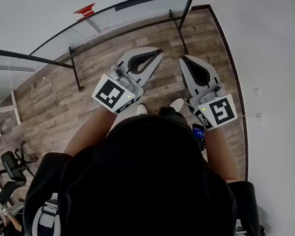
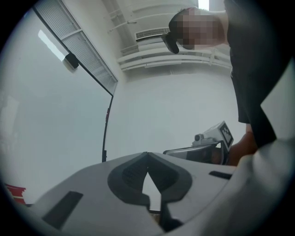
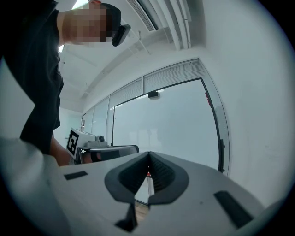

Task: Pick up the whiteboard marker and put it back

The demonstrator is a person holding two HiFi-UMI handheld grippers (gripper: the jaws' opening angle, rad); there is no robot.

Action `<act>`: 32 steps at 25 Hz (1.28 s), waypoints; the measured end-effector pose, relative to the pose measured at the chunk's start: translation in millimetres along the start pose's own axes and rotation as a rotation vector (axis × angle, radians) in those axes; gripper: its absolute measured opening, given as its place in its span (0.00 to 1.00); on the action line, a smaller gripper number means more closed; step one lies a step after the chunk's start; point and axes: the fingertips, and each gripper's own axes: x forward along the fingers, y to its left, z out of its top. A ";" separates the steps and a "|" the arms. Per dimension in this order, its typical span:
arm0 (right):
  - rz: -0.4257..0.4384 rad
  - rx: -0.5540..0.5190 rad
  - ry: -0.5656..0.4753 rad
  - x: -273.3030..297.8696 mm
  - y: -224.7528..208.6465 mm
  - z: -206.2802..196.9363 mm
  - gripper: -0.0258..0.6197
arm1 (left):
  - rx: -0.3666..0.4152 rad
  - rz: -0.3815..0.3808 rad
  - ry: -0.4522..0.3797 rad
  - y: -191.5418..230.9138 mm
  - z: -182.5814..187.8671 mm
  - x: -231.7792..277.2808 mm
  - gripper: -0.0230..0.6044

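the person's dark top [image 1: 149, 186] fills the near foreground, and just ahead of it both tools point level over the wood floor [image 1: 84, 106]. the left gripper [image 1: 158, 51] is clenched tip to tip on nothing. the right gripper [image 1: 182, 58], just beside it, is likewise pressed together and empty. ahead and left of the tips runs a black-framed glass wall [image 1: 62, 26] with a small red object [image 1: 85, 9] on it. a white wall [image 1: 283, 79] lies to the right. the whiteboard marker cannot be made out in any view.

Small red object [image 1: 85, 9] on glass wall, well ahead of jaws; too small to confirm as marker.
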 end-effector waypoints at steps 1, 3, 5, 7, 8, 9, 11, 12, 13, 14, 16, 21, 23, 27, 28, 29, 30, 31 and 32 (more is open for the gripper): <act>0.000 0.001 -0.002 -0.5 -6.5 1.7 0.03 | -0.001 0.003 0.002 -0.1 -0.7 5.7 0.04; 0.005 -0.002 -0.005 -1.7 -19.5 3.9 0.03 | -0.004 0.011 0.007 0.3 -3.5 18.0 0.04; 0.012 -0.009 -0.001 -4.0 -32.5 4.8 0.03 | -0.007 0.020 0.009 -0.4 -5.2 31.3 0.04; 0.020 -0.012 0.001 -9.2 -43.4 6.8 0.03 | -0.005 0.023 0.007 -5.6 -2.9 43.9 0.04; 0.024 -0.012 -0.001 -12.4 -48.0 8.3 0.03 | 0.000 0.024 0.006 -9.1 -1.2 49.5 0.04; 0.027 -0.012 -0.003 -15.2 -52.6 9.7 0.03 | 0.005 0.026 0.006 -11.7 0.0 54.7 0.04; 0.022 -0.013 -0.005 -18.2 -63.7 10.9 0.03 | 0.010 0.033 0.009 -13.8 0.2 64.6 0.04; 0.018 -0.013 -0.003 -19.5 -69.8 10.8 0.03 | 0.012 0.037 0.012 -14.5 -0.5 69.8 0.04; 0.017 -0.014 -0.002 -21.6 -75.5 10.9 0.03 | 0.014 0.042 0.015 -15.8 -1.5 75.1 0.04; 0.020 -0.014 -0.004 -24.2 -80.5 11.3 0.03 | 0.015 0.046 0.018 -17.6 -2.4 80.5 0.04; 0.034 -0.015 -0.008 -29.8 -89.5 12.9 0.03 | 0.016 0.055 0.020 -21.3 -3.0 91.0 0.04; 0.075 -0.007 -0.010 -47.4 -107.6 13.8 0.03 | 0.019 0.081 0.031 -36.1 -5.6 114.6 0.04; 0.088 -0.002 -0.013 -54.3 -115.3 15.2 0.03 | 0.017 0.092 0.036 -40.6 -6.8 124.5 0.04; 0.112 0.004 -0.017 -75.0 -127.5 14.5 0.03 | 0.018 0.101 0.032 -56.4 -7.7 143.4 0.04; 0.115 0.005 -0.017 -79.2 -130.9 14.0 0.03 | 0.021 0.104 0.031 -59.6 -7.2 147.4 0.04; 0.118 0.006 -0.018 -82.7 -134.6 13.4 0.03 | 0.025 0.108 0.031 -62.3 -6.8 151.2 0.04; 0.119 0.007 -0.020 -86.0 -138.0 13.0 0.03 | 0.029 0.110 0.033 -64.9 -7.0 154.7 0.04; 0.120 0.008 -0.023 -89.2 -141.0 12.7 0.03 | 0.030 0.112 0.034 -67.4 -7.7 157.6 0.04; 0.119 0.009 -0.025 -91.9 -143.6 12.8 0.03 | 0.031 0.114 0.036 -69.5 -8.7 159.9 0.04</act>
